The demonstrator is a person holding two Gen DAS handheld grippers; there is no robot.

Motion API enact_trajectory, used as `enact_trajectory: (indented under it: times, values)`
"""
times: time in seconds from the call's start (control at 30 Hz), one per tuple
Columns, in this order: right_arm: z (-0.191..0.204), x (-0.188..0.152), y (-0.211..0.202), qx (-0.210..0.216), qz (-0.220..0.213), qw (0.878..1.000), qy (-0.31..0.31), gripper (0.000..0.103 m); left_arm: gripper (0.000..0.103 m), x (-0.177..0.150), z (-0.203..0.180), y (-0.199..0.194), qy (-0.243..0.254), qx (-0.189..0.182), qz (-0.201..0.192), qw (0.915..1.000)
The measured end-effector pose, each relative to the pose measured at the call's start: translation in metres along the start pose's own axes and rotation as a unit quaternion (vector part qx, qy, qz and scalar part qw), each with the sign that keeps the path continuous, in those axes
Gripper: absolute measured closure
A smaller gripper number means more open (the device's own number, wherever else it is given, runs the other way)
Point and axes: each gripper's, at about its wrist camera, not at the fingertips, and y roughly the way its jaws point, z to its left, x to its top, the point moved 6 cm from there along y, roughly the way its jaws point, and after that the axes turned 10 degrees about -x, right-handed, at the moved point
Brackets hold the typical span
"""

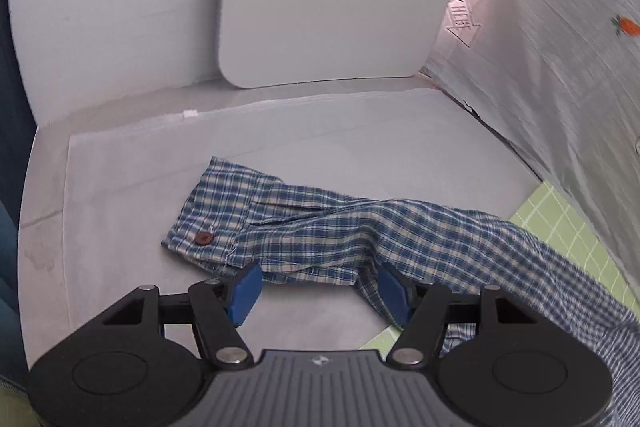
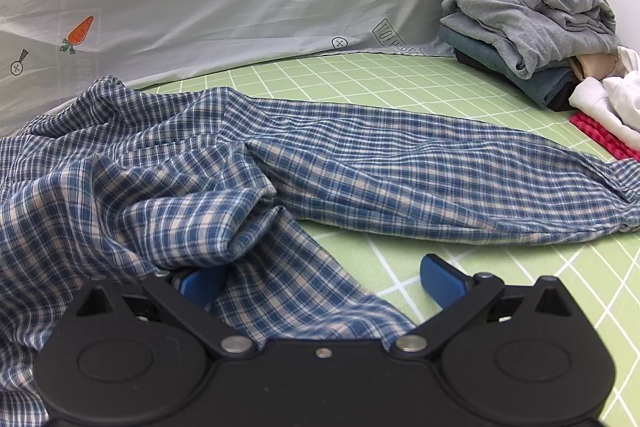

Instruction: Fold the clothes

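Left gripper (image 1: 318, 287): fingers apart, nothing pinched; the right pad brushes or overlaps the cloth edge, the left pad stands over bare surface.
Sleeve (image 1: 256, 227): cuff with a brown button (image 1: 203, 238), lying flat on the grey sheet (image 1: 120, 207), just ahead of the left gripper.
Shirt (image 2: 160, 167): blue plaid, rumpled in a heap on the left of the right wrist view, its other sleeve stretched out rightward across the green mat (image 2: 360, 79).
Right gripper (image 2: 320, 279): fingers apart; a fold of shirt lies between them and covers most of the left pad, the right pad is clear over the mat. Not clamped, as far as shows.
Stack (image 2: 528, 31): folded grey and blue clothes at the far right, well apart from the shirt.
Risk: closing the right gripper now would likely catch several bunched layers, dragging the heap instead of one edge; the cuff sits off the mat, so a pull could twist the sleeve.
Hidden: the collar and front buttons are not visible; the shirt's body is cut off by both gripper housings; white and red items beside the stack run out of frame.
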Motion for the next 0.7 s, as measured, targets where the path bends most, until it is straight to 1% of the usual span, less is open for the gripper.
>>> enact_trajectory:
  times: [0.03, 0.07, 0.17, 0.27, 0.33, 0.37, 0.43, 0.5, 0.57, 0.63, 0.7]
  values:
    - [0.000, 0.000, 0.000, -0.002, 0.000, 1.000, 0.001, 0.000, 0.038, 0.002, 0.008, 0.002, -0.032, -0.004, -0.002, 0.9995]
    - [0.000, 0.000, 0.000, -0.003, 0.000, 1.000, 0.002, 0.000, 0.038, 0.003, 0.015, 0.003, -0.052, -0.004, -0.007, 0.9986]
    - [0.001, 0.000, 0.000, -0.008, 0.001, 1.000, 0.006, 0.000, 0.038, 0.008, 0.031, 0.006, -0.091, 0.002, -0.027, 0.9955]
    - [0.001, 0.000, -0.001, -0.012, 0.001, 1.000, 0.009, 0.000, 0.038, 0.011, 0.040, 0.010, -0.110, 0.003, -0.045, 0.9929]
    - [0.001, 0.000, -0.001, -0.015, 0.002, 1.000, 0.011, 0.000, 0.038, 0.014, 0.041, 0.013, -0.105, 0.007, -0.048, 0.9933]
    - [0.001, 0.000, -0.001, -0.016, 0.002, 1.000, 0.012, 0.000, 0.041, 0.016, 0.041, 0.015, -0.101, 0.011, -0.050, 0.9936]
    - [0.002, 0.000, -0.001, -0.018, 0.002, 1.000, 0.014, 0.000, 0.053, 0.020, 0.041, 0.019, -0.090, 0.030, -0.053, 0.9941]
    - [0.002, 0.000, 0.000, -0.020, 0.002, 1.000, 0.015, 0.000, 0.087, 0.024, 0.042, 0.024, -0.074, 0.052, -0.048, 0.9947]
    - [0.002, 0.000, 0.000, -0.021, 0.002, 1.000, 0.016, 0.000, 0.095, 0.027, 0.043, 0.028, -0.066, 0.053, -0.044, 0.9955]
    - [0.002, 0.000, 0.000, -0.021, 0.002, 1.000, 0.016, 0.000, 0.097, 0.030, 0.043, 0.030, -0.059, 0.052, -0.043, 0.9960]
    - [0.002, 0.000, 0.000, -0.021, 0.002, 1.000, 0.016, 0.000, 0.097, 0.033, 0.043, 0.030, -0.046, 0.065, -0.044, 0.9958]
